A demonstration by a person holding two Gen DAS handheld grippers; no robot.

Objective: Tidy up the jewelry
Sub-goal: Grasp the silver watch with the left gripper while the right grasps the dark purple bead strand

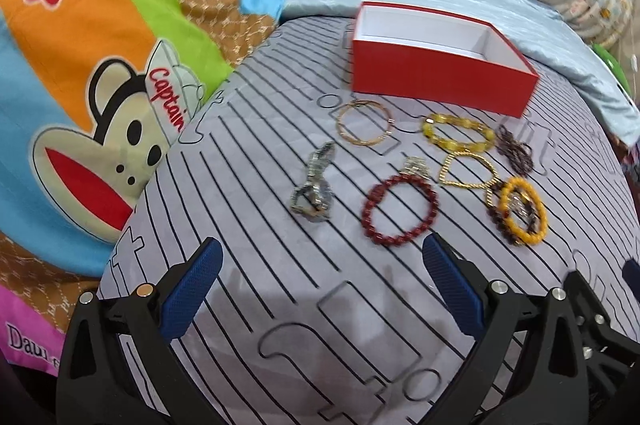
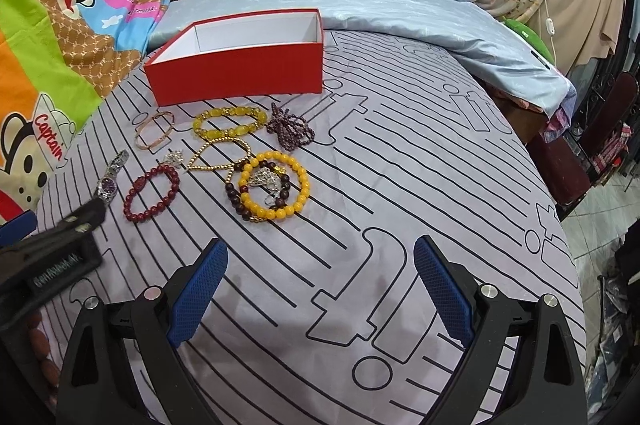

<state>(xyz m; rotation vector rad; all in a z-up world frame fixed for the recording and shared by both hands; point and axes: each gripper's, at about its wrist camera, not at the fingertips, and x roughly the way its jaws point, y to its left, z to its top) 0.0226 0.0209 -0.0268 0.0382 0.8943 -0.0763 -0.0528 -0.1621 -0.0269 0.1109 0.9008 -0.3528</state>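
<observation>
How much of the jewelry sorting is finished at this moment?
Nothing looks done: the red box is empty. Nothing is in hand; the left tool and right tool are both open above the cloth. Left to do: the watch, the dark red bracelet, the yellow bracelet and the rest lie outside.

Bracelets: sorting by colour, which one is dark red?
The dark red bead bracelet beside the wristwatch; the other bead bracelets are yellow, orange or purple.

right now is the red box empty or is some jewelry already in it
Empty as far as it shows: the red box sits open with only bare white interior visible, though its front wall hides part of the floor. The bracelets and watch lie outside on the sheet.
</observation>
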